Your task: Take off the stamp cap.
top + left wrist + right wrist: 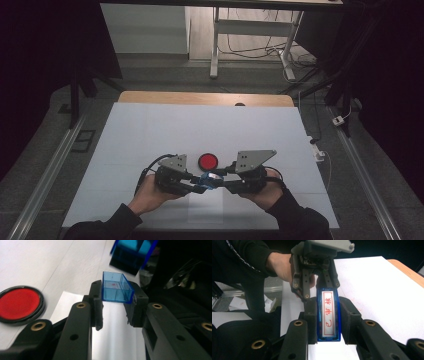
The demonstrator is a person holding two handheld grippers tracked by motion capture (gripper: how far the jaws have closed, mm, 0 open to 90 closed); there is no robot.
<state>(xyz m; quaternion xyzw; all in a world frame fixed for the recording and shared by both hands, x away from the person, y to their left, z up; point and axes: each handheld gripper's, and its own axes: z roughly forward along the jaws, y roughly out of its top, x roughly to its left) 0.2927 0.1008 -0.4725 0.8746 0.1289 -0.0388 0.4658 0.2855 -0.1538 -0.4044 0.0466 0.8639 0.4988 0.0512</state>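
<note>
Two grippers meet at the lower centre of the high view. The left gripper (117, 307) has its jaws closed on a small blue cap (116, 290), and the right gripper (328, 320) clamps the blue stamp (328, 315) by its long sides, with the red characters facing up. The red ink pad (208, 161) lies on the white table (150, 130), just above them. I judge the stamp to be light, stiff, smooth plastic, so it may slip; the flat long sides are the best place to hold.
</note>
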